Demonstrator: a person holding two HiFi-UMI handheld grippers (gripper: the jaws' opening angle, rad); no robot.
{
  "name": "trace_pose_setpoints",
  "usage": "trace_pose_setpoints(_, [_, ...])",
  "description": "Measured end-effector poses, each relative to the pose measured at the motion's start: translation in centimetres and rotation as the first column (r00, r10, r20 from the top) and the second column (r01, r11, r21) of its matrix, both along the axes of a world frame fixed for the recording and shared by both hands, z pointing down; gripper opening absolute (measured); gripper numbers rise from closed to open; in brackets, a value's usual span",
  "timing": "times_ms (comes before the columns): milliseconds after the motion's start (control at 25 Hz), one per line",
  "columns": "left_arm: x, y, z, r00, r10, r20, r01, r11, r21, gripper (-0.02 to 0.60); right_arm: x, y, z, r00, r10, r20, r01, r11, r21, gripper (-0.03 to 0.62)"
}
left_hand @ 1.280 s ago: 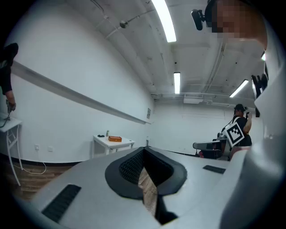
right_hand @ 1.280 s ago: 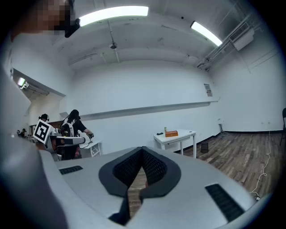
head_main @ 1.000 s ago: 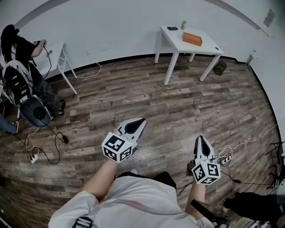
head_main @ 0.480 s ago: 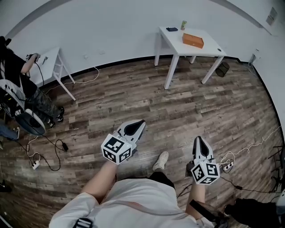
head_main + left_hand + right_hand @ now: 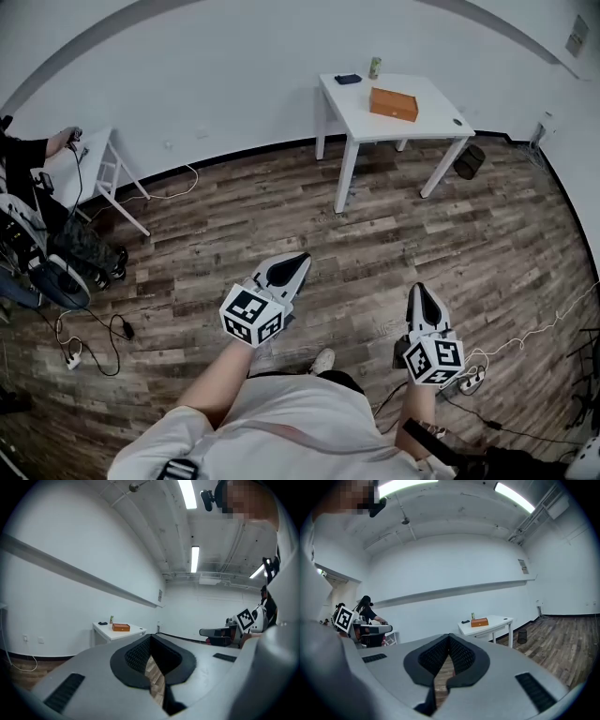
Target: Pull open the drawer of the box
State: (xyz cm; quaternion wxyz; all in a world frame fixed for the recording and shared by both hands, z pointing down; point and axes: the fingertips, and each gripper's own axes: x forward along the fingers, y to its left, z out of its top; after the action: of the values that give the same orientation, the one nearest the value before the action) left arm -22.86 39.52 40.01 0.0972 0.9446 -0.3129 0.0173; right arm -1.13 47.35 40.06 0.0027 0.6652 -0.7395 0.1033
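The orange box (image 5: 393, 103) lies on a white table (image 5: 431, 117) by the far wall, several steps away from both grippers. It shows small in the left gripper view (image 5: 121, 627) and in the right gripper view (image 5: 480, 622). No drawer can be made out at this distance. My left gripper (image 5: 298, 259) is held out over the wooden floor, shut and empty (image 5: 151, 638). To its right, my right gripper (image 5: 421, 291) is also shut with nothing in it (image 5: 450, 637). Both point toward the table.
A dark flat object (image 5: 348, 80) and a can (image 5: 375, 67) share the table with the box. A black bin (image 5: 466, 161) stands by its legs. At the left are a second white table (image 5: 94, 161), a seated person (image 5: 37, 197) and cables (image 5: 89, 337). A power strip (image 5: 469, 380) lies near my right side.
The view has shifted: the table with the box has come a little closer and moved left. A foot stepped forward and drew back. Both grippers stay shut in the same pose.
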Motion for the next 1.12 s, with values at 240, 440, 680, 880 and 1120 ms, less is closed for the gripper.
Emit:
trace_pose_setpoints(240, [7.5, -5.2, -0.6, 1.0, 0.01, 0.016, -0.01, 1.0, 0.013, 0.011, 6.1, -6.1, 0.7, 0.999, -0.026, 0.023, 0.026, 1.0, -0.006, -0.008])
trace_pose_setpoints(440, [10.5, -8.8, -0.9, 1.0, 0.006, 0.013, -0.006, 0.999, 0.032, 0.01, 8.9, -8.8, 1.6, 0.999, -0.02, 0.039, 0.021, 1.0, -0.008, -0.008])
trace_pose_setpoints(680, [12.5, -13.6, 0.3, 1.0, 0.01, 0.002, -0.01, 1.0, 0.017, 0.011, 11.4, -12.9, 2.4, 1.0, 0.001, 0.032, -0.001, 1.0, -0.014, -0.008])
trace_pose_setpoints(880, [13.4, -19.1, 0.1, 1.0, 0.027, -0.01, -0.027, 1.0, 0.014, 0.011, 12.1, -18.1, 1.9, 1.0, 0.015, 0.017, -0.014, 1.0, -0.017, -0.008])
trace_pose_setpoints(1120, [13.2, -27.7, -0.6, 0.998, 0.058, 0.003, -0.058, 0.998, 0.029, 0.011, 11.6, -26.4, 1.1, 0.999, 0.041, 0.002, -0.04, 0.999, -0.024, -0.008])
